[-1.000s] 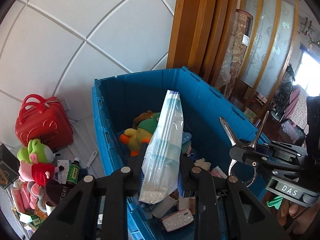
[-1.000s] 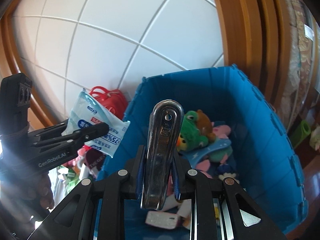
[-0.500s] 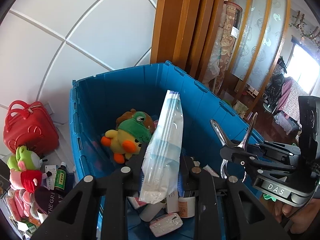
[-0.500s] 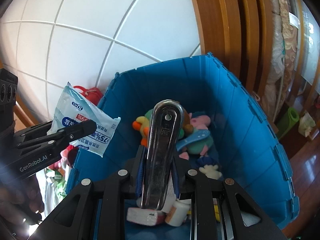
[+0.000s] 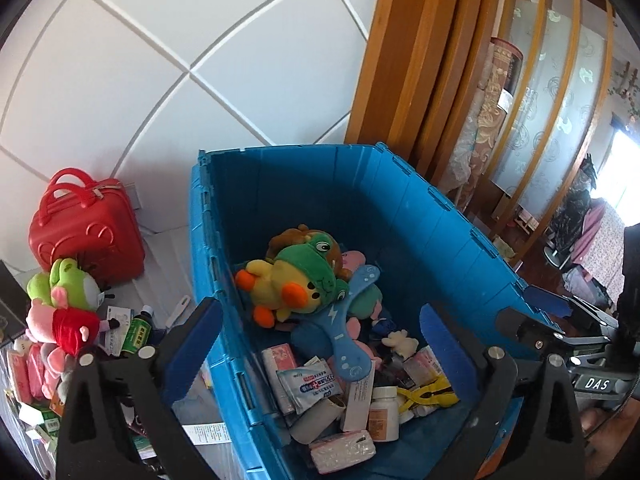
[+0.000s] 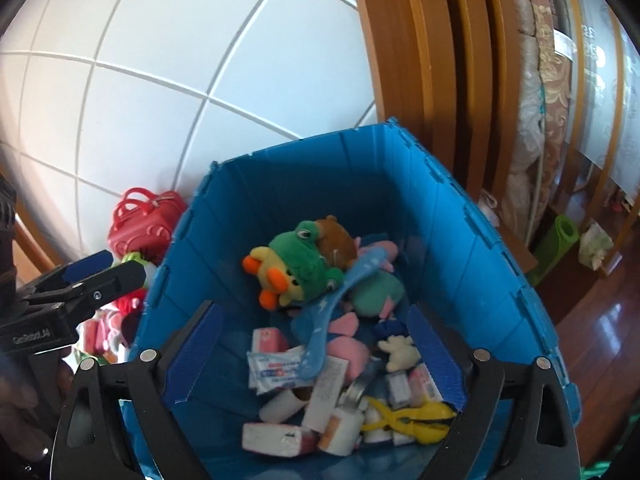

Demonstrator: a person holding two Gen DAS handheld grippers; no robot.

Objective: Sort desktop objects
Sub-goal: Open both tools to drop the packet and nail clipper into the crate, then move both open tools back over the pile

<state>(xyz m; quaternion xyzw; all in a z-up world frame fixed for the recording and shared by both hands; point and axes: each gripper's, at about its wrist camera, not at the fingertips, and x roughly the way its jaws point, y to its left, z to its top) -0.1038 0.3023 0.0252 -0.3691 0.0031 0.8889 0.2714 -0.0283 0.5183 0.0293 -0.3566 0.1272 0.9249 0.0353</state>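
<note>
Left wrist view, nearest first: the left gripper [image 5: 320, 344] hangs over the near end of the blue bin [image 5: 448, 224], its jaws opening with nothing between them. The right gripper [image 6: 316, 344] does the same in its own view, jaws opening and bare.

Below them, on the bin's heap of small boxes and bottles, lies the wipes pack [image 5: 310, 386], flat, label up. Its long axis runs roughly from the near left wall toward the far right corner in the left view; I cannot say which end is its top. A blue fan [image 5: 344, 332] lies partly over its far edge, handle toward the camera. Just right of the pack, a shiny metal clip [image 6: 358, 388] pokes up between a white bottle and the boxes, mostly hidden; it seems to slant away from the camera, though I can't tell for sure. A yellow clamp [image 6: 412, 416] lies beside it.

Farther in sit the plush duck [image 5: 296, 284] and other soft toys.

Risks, as I judge them: the heap is loose, so the pack may slide under the fan and the clip may sink out of sight. The left gripper straddles the left wall, so pulling back to the items outside could knock the rim.
</note>
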